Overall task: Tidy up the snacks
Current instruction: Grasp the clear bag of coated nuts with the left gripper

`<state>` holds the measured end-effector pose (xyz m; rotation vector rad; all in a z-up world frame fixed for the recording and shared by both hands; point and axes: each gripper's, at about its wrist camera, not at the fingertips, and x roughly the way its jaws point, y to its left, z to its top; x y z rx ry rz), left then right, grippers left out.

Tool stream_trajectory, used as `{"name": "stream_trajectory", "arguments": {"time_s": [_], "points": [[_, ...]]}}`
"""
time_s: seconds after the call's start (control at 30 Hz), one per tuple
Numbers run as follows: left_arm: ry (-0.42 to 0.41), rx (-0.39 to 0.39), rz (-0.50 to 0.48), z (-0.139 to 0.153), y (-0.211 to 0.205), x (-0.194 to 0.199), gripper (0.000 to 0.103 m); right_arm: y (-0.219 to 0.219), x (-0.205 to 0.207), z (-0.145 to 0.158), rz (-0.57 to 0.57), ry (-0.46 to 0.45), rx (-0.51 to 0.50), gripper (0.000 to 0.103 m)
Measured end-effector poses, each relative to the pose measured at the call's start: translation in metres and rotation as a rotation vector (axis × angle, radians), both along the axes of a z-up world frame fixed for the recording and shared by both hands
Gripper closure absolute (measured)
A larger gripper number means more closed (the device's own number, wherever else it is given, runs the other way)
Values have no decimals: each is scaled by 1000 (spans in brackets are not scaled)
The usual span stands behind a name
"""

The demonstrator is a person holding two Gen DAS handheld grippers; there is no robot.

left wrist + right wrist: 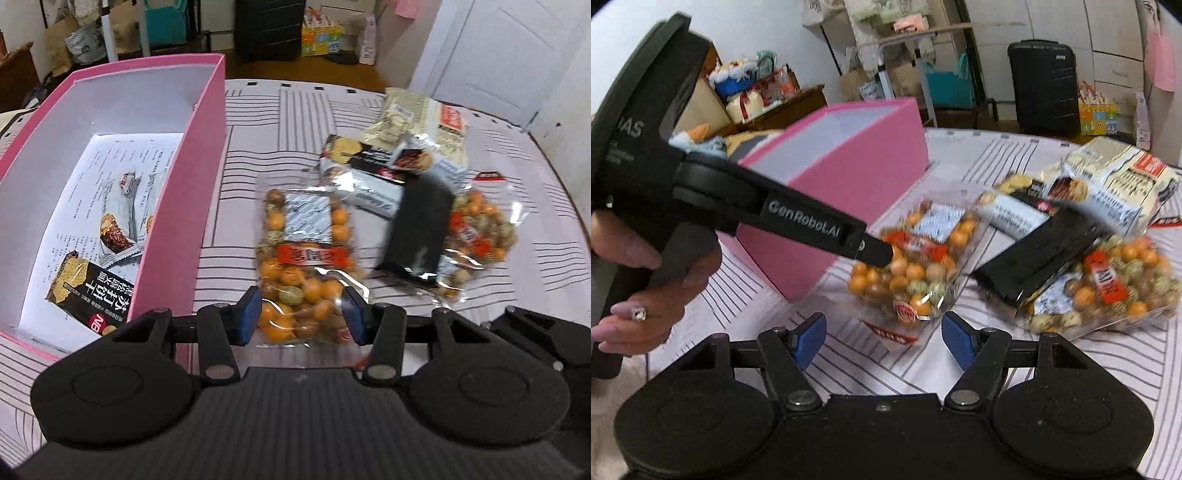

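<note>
A clear bag of orange and green coated nuts (pixel 306 266) lies on the striped cloth beside the pink box (pixel 177 206). My left gripper (pixel 300 315) has its blue pads on both sides of the bag's near end; whether it squeezes the bag is unclear. The bag (pixel 916 266) also shows in the right wrist view, with the left gripper's finger (pixel 871 251) on it. My right gripper (pixel 882 341) is open and empty, just short of the bag. The box holds a black cracker pack (pixel 92 291) and a wrapped bar (pixel 122 221).
A pile of snacks lies to the right: a second nut bag (pixel 476 229), a black pack (pixel 417 229), grey wrapped bars (pixel 369 192) and cream packs (pixel 417 118). A suitcase (pixel 1043 85), bags and a door stand beyond the table.
</note>
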<state>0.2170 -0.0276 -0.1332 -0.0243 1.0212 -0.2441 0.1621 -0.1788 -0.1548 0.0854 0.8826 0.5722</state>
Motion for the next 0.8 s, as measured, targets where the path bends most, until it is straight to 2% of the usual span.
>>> {"name": "stream_trajectory", "arguments": {"time_s": [0.13,0.23,0.3,0.4,0.47,0.53,0.8], "points": [[-49,27,27,-13,1,2,56,-1,9,-14,-34,27,19,29],[-56,14,28,-23,2,5,55,-1,12,-23,-41,50,33,29],[-58,11,32,-28,2,6,50,0,14,-26,-41,51,47,28],[-75,36,25,-29,-3,5,48,2,18,-29,-31,40,55,28],[-61,24,18,-29,-2,6,49,7,21,-31,-18,33,51,28],[-11,-33,10,-30,2,8,50,12,22,-30,-9,35,42,27],[50,-57,-20,-28,6,3,53,19,11,-19,1,47,-15,27]]}}
